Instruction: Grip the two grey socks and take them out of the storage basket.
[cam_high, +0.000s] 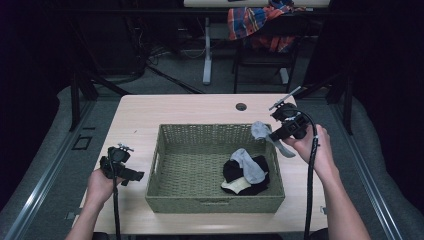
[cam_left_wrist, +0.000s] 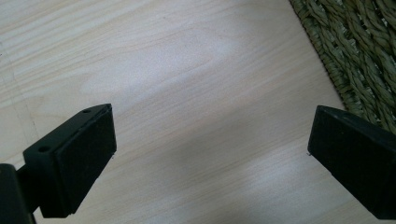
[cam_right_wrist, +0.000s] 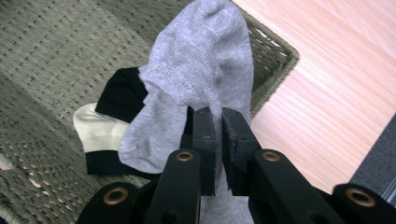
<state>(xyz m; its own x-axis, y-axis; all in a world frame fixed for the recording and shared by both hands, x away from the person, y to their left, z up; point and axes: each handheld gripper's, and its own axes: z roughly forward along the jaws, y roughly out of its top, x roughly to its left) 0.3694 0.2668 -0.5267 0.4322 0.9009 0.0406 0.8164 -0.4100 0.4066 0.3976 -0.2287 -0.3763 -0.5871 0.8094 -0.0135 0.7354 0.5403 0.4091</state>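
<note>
A grey sock (cam_high: 265, 134) (cam_right_wrist: 205, 60) hangs over the right rim of the woven basket (cam_high: 165, 150), pinched in my right gripper (cam_high: 272, 135) (cam_right_wrist: 218, 140), whose jaws are shut on the fabric. Inside the basket lie another grey sock (cam_high: 247, 164) (cam_right_wrist: 149, 135) and dark socks (cam_high: 257, 175) (cam_right_wrist: 122, 95), one with a cream cuff (cam_high: 235, 186) (cam_right_wrist: 95, 130). My left gripper (cam_high: 131, 176) (cam_left_wrist: 210, 154) is held low over the bare tabletop to the left of the basket (cam_left_wrist: 355, 51), jaws wide open with nothing between them.
The light wooden table (cam_high: 150, 110) has a cable hole (cam_high: 241, 106) behind the basket. Beyond the table stand a chair with a plaid shirt (cam_high: 255, 22) and a white desk leg (cam_high: 207, 50). Bare wood lies on both sides of the basket.
</note>
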